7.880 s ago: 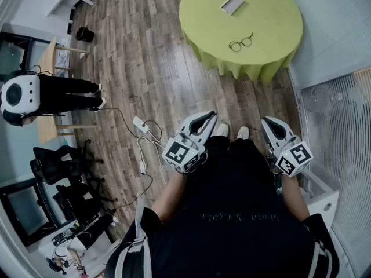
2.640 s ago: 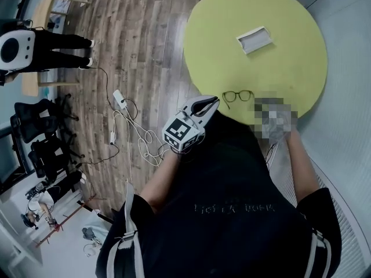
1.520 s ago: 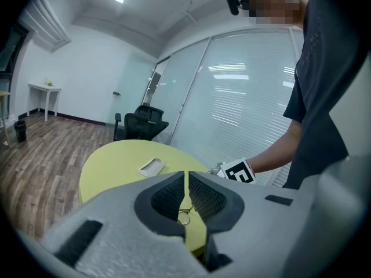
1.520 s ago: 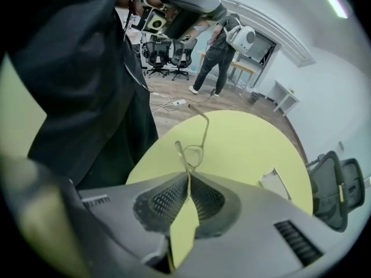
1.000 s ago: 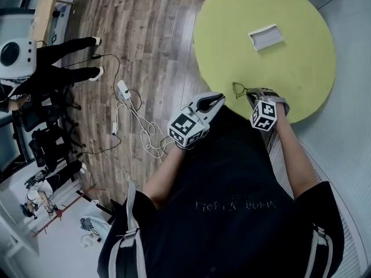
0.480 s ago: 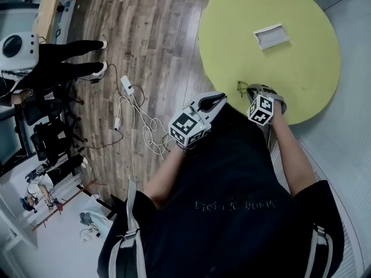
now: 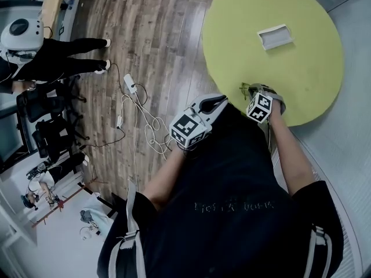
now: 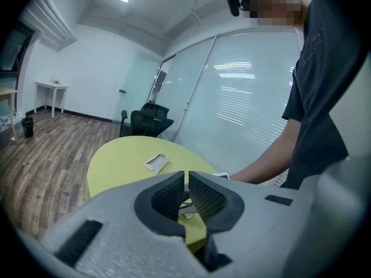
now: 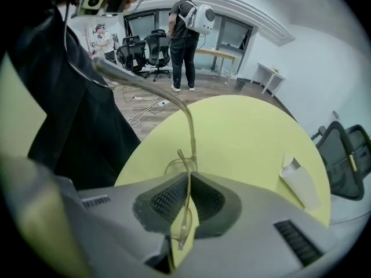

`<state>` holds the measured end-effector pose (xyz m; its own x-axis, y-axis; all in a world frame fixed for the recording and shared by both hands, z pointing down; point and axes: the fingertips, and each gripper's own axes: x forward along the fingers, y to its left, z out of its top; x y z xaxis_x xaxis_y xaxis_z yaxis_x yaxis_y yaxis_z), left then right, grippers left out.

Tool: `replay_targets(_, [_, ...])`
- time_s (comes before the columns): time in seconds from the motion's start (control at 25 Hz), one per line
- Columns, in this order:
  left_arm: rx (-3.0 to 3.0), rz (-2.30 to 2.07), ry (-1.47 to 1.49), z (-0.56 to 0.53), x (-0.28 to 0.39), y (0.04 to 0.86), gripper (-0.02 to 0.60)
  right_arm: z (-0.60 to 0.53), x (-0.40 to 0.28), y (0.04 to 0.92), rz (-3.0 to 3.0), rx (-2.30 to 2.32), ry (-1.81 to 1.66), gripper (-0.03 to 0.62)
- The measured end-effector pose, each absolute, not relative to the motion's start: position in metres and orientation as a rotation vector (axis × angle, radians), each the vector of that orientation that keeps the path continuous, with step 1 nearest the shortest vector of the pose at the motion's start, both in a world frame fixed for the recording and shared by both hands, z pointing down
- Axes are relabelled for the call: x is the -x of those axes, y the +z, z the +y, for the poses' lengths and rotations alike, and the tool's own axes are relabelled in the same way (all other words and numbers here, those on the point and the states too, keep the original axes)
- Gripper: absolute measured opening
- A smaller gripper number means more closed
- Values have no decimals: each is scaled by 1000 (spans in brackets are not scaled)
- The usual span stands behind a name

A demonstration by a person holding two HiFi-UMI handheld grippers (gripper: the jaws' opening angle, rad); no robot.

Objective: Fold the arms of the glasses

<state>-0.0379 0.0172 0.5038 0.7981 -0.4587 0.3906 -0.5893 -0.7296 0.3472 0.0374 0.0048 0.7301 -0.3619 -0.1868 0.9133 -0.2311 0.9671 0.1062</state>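
R gripper jaws clamped on glasses frame at near edge of round yellow-green surface, 1 arm unfolded. L gripper jaws together, empty, beside the surface.

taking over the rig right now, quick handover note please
The right tool is shut on the glasses, clamping the front frame at the near edge of the green table.
The left tool is shut and empty, held short of the table.
Done: the glasses are gripped.
Left: one arm sticks out open toward the person; the other I cannot make out. Bring the left tool in and fold the arms.
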Motion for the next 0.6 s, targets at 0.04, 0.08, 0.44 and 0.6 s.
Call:
replay_targets(0.04, [-2524,-786,390,18,39,504,35,5,-36,732,-1949,-297,49,32])
replay_targets(0.08, [-2522,-789,392,18,41,503,35,4,-35,733,-1947,-296,51,32])
replay_targets(0.44, [-2505,-796,412,24,51,509,35,0,-34,744,-1936,-317,80,32])
replay_targets(0.6, [-2507,-780,415,23,51,509,35,1,-35,745,-1929,-353,107,34])
